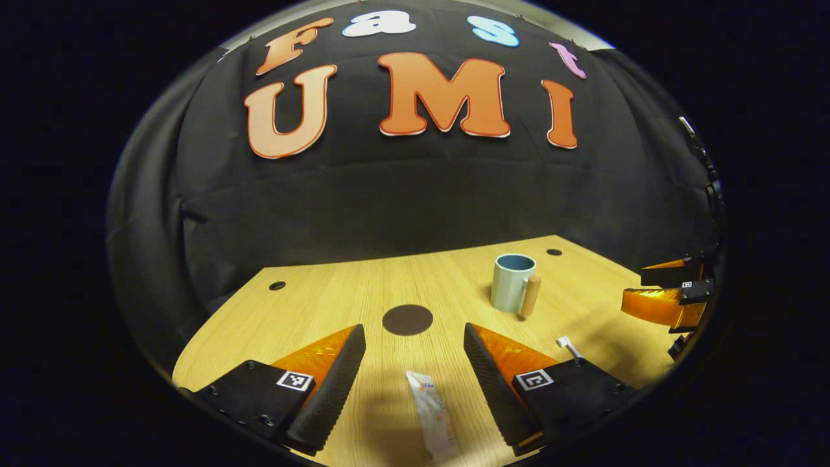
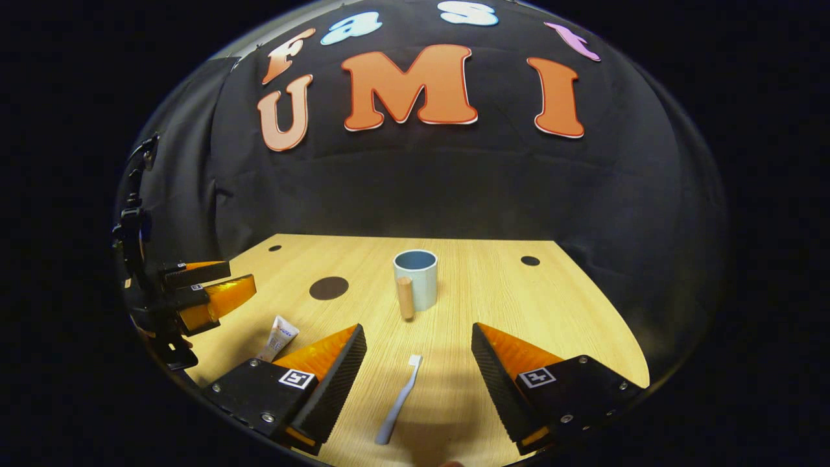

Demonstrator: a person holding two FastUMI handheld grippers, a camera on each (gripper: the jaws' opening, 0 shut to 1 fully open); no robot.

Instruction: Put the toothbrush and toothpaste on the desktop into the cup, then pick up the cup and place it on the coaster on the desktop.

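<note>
Jaws of both grippers wide apart, toothpaste [image 1: 431, 412] between left pair, toothbrush [image 2: 398, 399] between right.

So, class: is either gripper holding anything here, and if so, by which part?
Nothing is held. The left gripper has its jaws open around the toothpaste; the right gripper is open around the toothbrush. Both lie on the desktop.

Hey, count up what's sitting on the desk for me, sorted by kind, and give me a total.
Cup: 1
Toothbrush: 1
Toothpaste tube: 1
Coaster: 1
Total: 4
</note>
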